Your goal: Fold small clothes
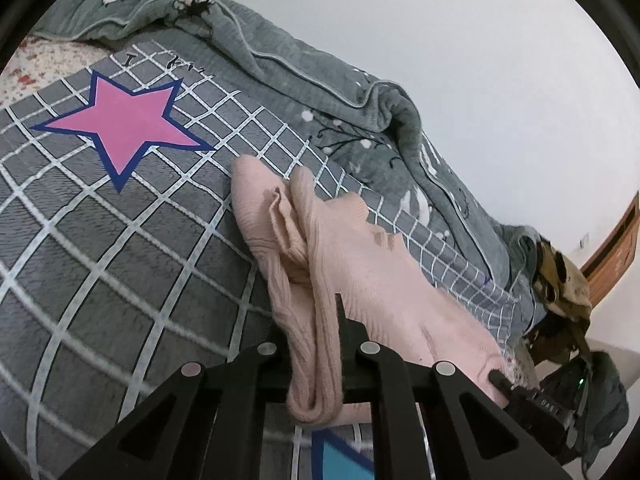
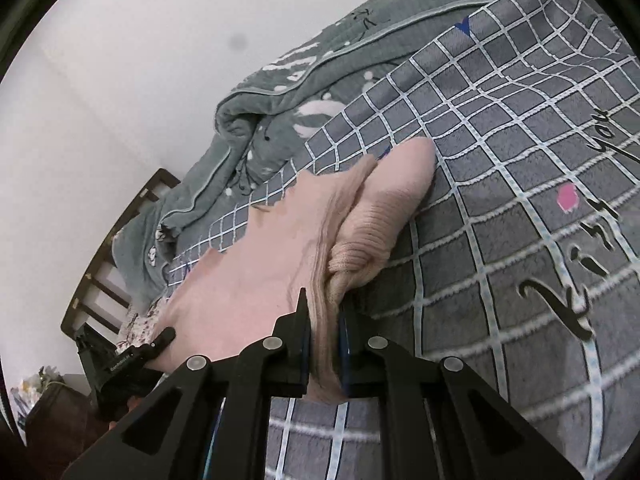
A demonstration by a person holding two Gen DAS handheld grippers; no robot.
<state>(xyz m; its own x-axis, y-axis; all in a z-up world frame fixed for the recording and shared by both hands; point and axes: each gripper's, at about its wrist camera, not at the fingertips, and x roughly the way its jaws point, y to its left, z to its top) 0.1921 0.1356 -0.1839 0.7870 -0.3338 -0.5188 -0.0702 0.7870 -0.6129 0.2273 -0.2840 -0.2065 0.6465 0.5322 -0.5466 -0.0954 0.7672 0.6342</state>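
My left gripper (image 1: 320, 344) and right gripper (image 2: 324, 344) each pinch a bunched edge of the pink knit garment (image 1: 360, 264) lying on the checked blanket (image 1: 120, 260); it looks light, soft and stretchy, so I'd grip thick hems, not loose middle.

Close opposing wrist views, shared garment (image 1: 360, 264)

Pink garment (image 1: 360, 264): ribbed knit cloth; checked blanket (image 1: 120, 240): fuzzy fleece.

Open checked blanket (image 1: 100, 240) w/ room left of pink garment (image 1: 360, 256); bunched green quilt (image 1: 400, 128) blocks far side.
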